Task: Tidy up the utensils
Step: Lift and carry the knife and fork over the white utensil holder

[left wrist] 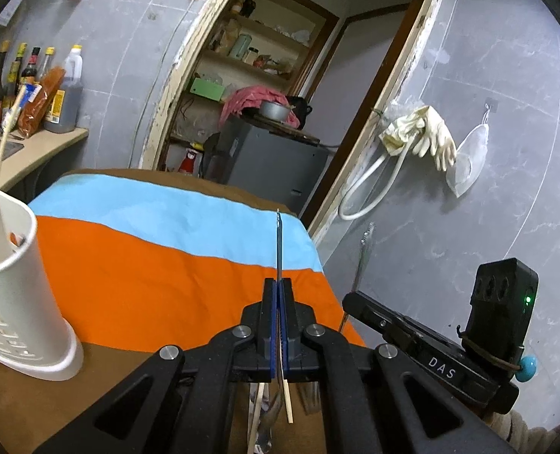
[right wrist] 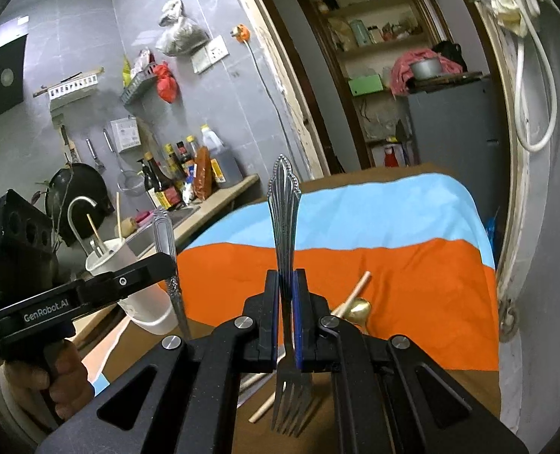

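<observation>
Utensils were clamped in both tools above the cloth-covered surface (left wrist: 147, 265). Left tool (left wrist: 278, 291) was closed on a metal utensil (left wrist: 278, 242) seen edge-on, its handle pointing up and forward; which kind it was could not be told. Right tool (right wrist: 287, 283) gripped a fork (right wrist: 285, 219) by its neck, ornate handle up, tines hanging below the jaws. White holder (left wrist: 11, 295) stood at the surface's left edge with a chopstick (left wrist: 0, 174) inside. More chopsticks (right wrist: 349, 293) and a gold spoon (right wrist: 359, 308) lay on the cloth beneath the tools.
</observation>
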The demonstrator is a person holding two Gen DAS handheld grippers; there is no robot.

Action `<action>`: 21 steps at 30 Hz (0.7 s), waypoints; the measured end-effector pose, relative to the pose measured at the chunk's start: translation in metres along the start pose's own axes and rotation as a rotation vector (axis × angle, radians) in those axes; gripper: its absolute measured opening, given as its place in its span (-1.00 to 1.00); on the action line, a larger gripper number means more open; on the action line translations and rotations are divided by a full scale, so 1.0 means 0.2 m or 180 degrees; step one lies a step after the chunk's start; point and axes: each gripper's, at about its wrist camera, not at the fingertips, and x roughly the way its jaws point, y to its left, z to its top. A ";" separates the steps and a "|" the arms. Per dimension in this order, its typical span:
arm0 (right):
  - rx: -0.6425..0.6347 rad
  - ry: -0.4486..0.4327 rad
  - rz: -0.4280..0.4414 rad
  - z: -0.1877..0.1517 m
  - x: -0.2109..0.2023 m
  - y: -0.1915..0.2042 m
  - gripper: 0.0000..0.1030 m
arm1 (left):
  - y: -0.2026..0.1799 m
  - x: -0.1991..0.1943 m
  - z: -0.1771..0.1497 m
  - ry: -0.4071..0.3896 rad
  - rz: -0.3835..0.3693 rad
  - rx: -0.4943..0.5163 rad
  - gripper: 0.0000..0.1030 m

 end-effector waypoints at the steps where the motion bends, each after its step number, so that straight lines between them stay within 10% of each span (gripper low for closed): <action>1: -0.0024 -0.0014 -0.0002 0.01 -0.01 0.01 -0.89 | 0.00 0.00 0.00 -0.0008 -0.0003 -0.0001 -0.97; 21: -0.0225 -0.0108 -0.0061 0.01 -0.08 0.18 -0.97 | 0.04 -0.08 0.05 -0.0134 -0.0012 -0.0045 -0.97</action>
